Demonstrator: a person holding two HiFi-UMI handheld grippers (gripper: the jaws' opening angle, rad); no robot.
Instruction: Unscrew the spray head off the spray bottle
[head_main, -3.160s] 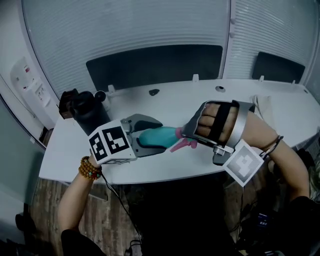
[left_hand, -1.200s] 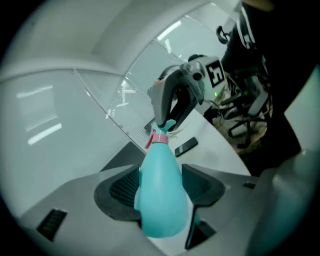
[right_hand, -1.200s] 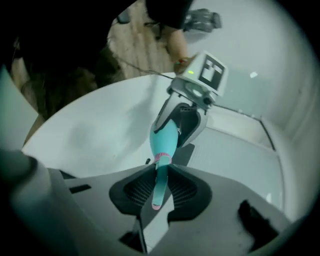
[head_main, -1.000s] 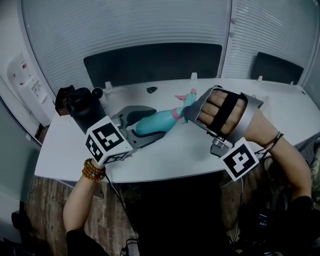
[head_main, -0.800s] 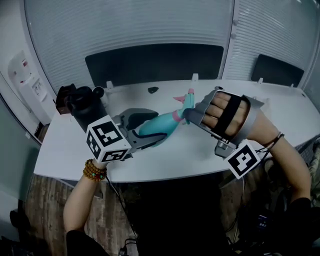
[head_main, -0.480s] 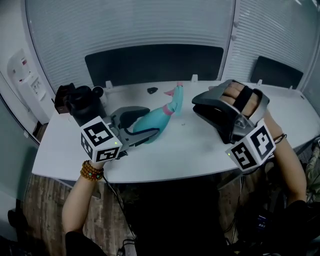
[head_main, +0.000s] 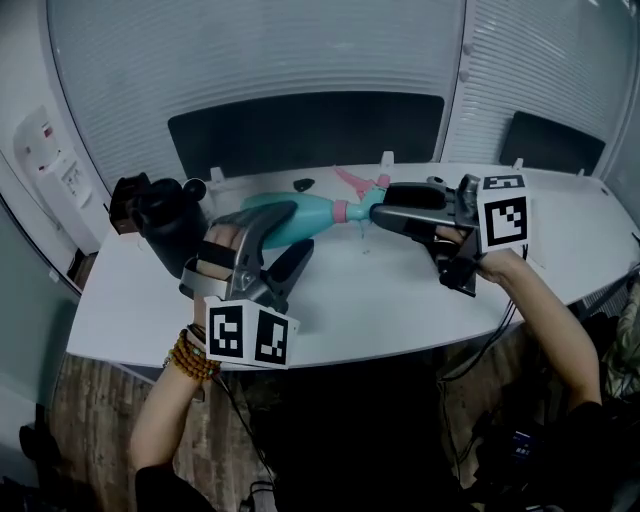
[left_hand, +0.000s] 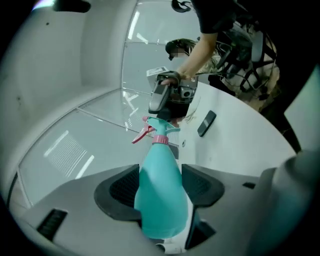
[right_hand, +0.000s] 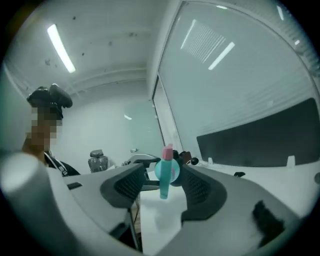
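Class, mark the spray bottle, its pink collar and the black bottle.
spray bottle (left_hand: 162, 195), left gripper view, teal body.
pink collar (left_hand: 160, 139), left gripper view, neck ring.
black bottle (head_main: 172, 232), head view, side wall.

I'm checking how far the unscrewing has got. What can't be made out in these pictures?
Pink collar: too small in the head view to show any loosened thread; the right gripper view sees it end-on behind the spray head, which stands between the right gripper's jaws, which have just been opening.
Spray bottle contents: hidden by its opaque wall in every view.
Small dark thing on the table: head view, too small to name.
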